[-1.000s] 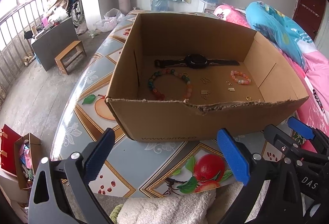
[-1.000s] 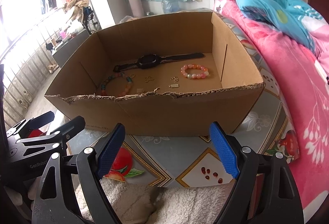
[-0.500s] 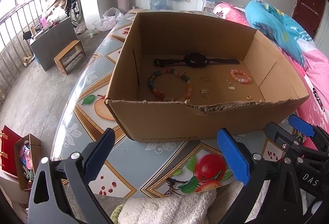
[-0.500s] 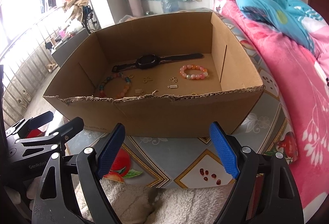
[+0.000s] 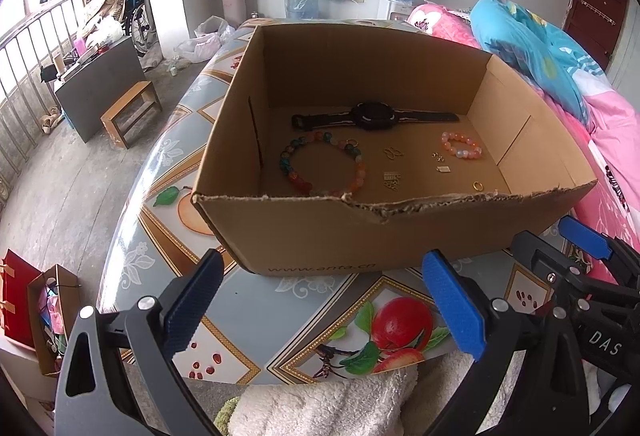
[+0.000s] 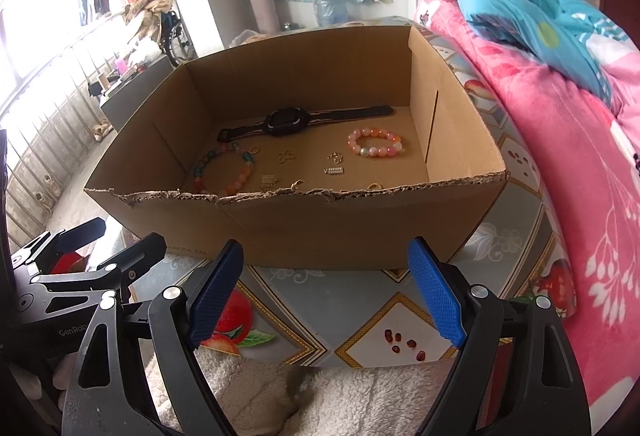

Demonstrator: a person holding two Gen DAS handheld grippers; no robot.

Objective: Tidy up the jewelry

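The cardboard box (image 5: 320,232) stands on the fruit-patterned counter (image 5: 256,316), its near wall printed "www.anta.cn". Inside lie a black watch (image 5: 372,116) at the far wall, a multicoloured bead bracelet (image 5: 324,164) at the left and a pink bead bracelet (image 5: 460,145) at the right. Left tongs (image 5: 320,304) and right tongs (image 6: 324,296) hover near the box, both wide and empty; the right body reads "DAS", the left "GenRob".

Both grippers tilted downward, jaws wide apart.
Left gripper (image 5: 320,300) holds nothing; right gripper (image 6: 326,288) likewise empty, seemingly close beside it at its 3 o'clock.
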